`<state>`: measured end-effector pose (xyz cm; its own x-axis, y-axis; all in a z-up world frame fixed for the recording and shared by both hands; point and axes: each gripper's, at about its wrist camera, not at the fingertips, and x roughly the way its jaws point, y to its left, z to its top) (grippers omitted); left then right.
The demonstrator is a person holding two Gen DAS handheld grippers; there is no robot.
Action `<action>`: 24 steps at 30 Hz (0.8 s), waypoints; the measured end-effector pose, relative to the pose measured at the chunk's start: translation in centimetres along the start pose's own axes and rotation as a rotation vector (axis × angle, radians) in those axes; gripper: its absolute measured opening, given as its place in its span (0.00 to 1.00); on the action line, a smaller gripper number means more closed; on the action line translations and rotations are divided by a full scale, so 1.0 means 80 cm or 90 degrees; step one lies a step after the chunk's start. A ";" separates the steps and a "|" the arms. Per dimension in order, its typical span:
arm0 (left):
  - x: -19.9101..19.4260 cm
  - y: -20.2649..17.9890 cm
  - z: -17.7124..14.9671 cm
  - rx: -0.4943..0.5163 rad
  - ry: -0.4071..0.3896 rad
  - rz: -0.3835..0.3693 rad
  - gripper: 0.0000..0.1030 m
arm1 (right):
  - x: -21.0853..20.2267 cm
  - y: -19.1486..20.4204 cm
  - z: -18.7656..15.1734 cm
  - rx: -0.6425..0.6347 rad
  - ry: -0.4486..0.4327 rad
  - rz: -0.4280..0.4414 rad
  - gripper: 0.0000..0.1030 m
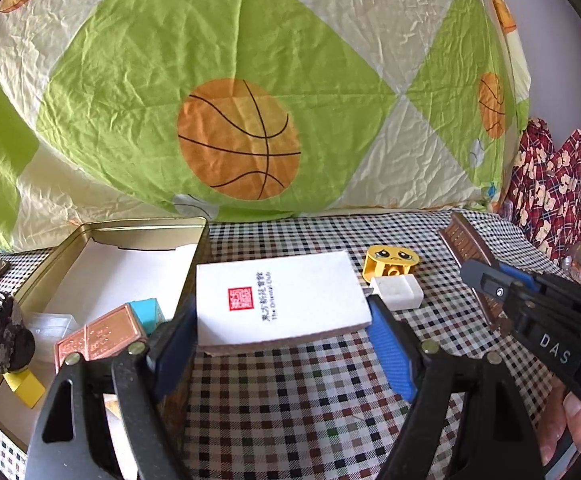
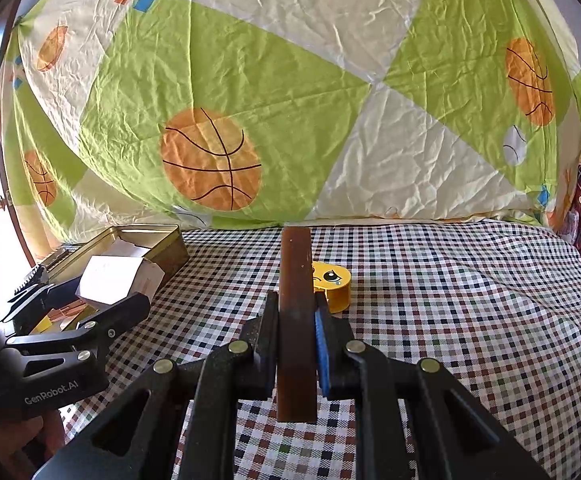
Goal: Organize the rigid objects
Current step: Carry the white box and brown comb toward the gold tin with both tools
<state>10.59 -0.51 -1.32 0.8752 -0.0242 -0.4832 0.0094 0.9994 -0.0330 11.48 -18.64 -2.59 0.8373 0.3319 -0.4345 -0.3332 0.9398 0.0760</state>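
Observation:
My left gripper [image 1: 282,332] is shut on a white box with a red seal [image 1: 278,300] and holds it just right of the gold tin [image 1: 146,228]. The tin holds a copper-coloured block [image 1: 98,336], a blue block [image 1: 146,310], a yellow block [image 1: 24,386] and a dark lump [image 1: 4,340]. My right gripper [image 2: 295,312] is shut on a brown slab [image 2: 296,312], held on edge above the checked cloth; the slab also shows in the left wrist view [image 1: 470,256]. A yellow crying-face block [image 2: 332,284] lies just beyond it, with a white block [image 1: 396,290] beside it.
A checked cloth [image 2: 450,320] covers the surface. A quilt with basketball prints [image 1: 238,140] rises behind. A red patterned cushion [image 1: 550,188] sits at the far right. The left gripper and the tin [image 2: 146,240] show at the left of the right wrist view.

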 end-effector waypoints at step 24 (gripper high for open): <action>-0.039 0.006 -0.010 0.002 -0.065 0.013 0.78 | -0.027 0.027 -0.008 -0.050 -0.045 0.019 0.17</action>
<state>7.43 0.05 -0.54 0.9197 -0.0006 -0.3926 -0.0085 0.9997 -0.0214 8.65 -17.40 -2.05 0.8544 0.3666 -0.3684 -0.3883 0.9214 0.0163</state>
